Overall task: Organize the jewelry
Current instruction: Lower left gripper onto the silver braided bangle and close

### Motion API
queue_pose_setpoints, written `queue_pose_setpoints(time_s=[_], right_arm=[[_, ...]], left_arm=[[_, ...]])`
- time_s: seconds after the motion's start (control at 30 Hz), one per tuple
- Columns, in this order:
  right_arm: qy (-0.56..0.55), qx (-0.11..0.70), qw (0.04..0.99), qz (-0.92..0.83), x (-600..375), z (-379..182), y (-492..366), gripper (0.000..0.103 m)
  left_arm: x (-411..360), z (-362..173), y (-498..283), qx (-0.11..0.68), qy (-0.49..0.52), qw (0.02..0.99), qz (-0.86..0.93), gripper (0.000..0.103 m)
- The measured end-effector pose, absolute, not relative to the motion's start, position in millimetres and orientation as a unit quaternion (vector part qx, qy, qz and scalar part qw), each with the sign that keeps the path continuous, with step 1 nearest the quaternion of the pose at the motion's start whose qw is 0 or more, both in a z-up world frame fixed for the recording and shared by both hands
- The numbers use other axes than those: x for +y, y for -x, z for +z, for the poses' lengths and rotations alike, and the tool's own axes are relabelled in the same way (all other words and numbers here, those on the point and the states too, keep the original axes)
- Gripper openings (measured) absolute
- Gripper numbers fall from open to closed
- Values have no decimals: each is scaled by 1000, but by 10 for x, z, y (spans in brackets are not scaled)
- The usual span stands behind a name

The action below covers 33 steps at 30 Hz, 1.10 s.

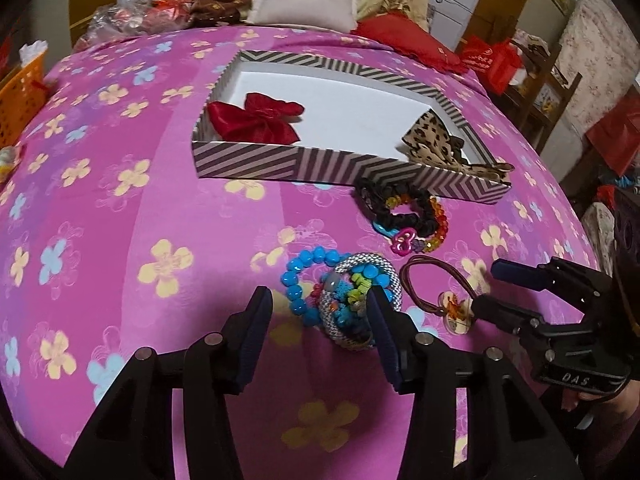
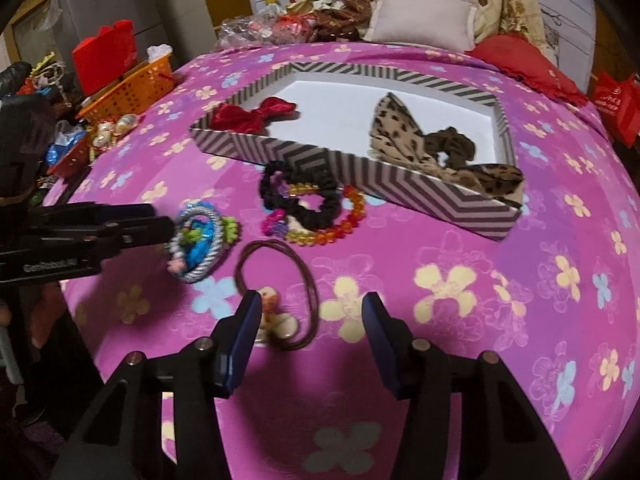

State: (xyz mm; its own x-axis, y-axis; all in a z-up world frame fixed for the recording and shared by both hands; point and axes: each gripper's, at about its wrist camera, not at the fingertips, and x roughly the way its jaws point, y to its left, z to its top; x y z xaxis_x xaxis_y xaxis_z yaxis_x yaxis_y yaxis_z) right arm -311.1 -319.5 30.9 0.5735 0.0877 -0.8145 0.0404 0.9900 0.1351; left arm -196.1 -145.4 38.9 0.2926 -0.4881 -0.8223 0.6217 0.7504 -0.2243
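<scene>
Risk: left gripper (image 1: 320, 312) closing on tangled pile could drag blue bead bracelet (image 1: 304, 276) along with silver woven bangle (image 1: 366, 304), or spill pieces on way to striped box (image 1: 320, 160). Cause: items interlocked, soft bedspread (image 1: 120, 220) gives under fingers.

Left gripper: wide open, holding nothing; bangle pile between its fingertips, touching right finger.

Right gripper (image 2: 312, 320): wide open, empty; brown hair tie (image 2: 280, 292) between fingers, charm beside left finger (thin cord may slip out).

Box ahead of both, beyond black scrunchie (image 2: 300, 196).
</scene>
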Motion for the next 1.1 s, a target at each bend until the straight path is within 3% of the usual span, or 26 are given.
queue_pose_setpoints(time_s=[0.17,0.43,1.1], right_arm=[[-48,466,882,41,-3042,278,3139,55],[-26,468,882,58,-2955,207,3121,55],[34,458,886,69,-2827,188,3066,55]], left_arm=[[-1538,393,1980,480,-89,795,-359,27],[-1695,386,1975,475,-118,788,-374,1],[-1460,421,1947,487,-88,781,-380,0]])
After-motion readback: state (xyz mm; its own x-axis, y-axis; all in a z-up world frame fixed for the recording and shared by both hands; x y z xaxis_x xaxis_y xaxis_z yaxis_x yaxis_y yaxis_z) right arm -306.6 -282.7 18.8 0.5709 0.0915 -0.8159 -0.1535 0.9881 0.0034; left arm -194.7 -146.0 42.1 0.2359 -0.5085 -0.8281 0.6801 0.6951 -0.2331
